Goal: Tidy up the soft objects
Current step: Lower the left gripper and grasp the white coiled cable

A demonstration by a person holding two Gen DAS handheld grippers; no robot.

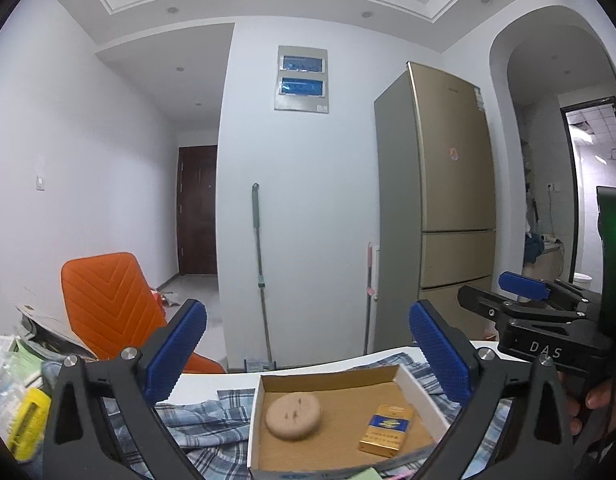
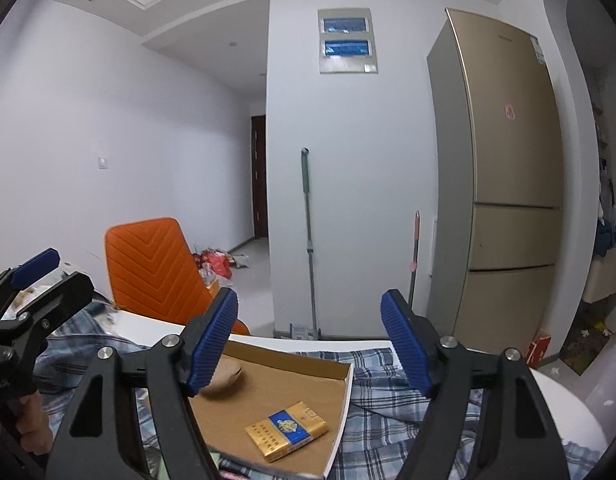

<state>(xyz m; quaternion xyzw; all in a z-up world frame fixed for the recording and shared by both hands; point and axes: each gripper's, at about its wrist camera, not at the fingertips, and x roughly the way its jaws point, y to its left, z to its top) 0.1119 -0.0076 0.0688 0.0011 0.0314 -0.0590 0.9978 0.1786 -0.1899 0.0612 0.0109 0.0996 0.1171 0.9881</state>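
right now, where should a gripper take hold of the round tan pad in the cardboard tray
Probably across its rounded edge, coming from above. The round tan pad lies flat on the cardboard tray floor, well apart from the gold cigarette pack, so both sides look free. Its low disc shape gives no handle; the rim is the only purchase.

One tray [image 1: 422,394], one round pad [image 1: 294,416] (tan) — one gold pack [image 1: 386,436]

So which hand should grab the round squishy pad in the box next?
Probably the left. The left gripper is open and faces the round pad directly; from the right gripper its own finger half hides the pad.
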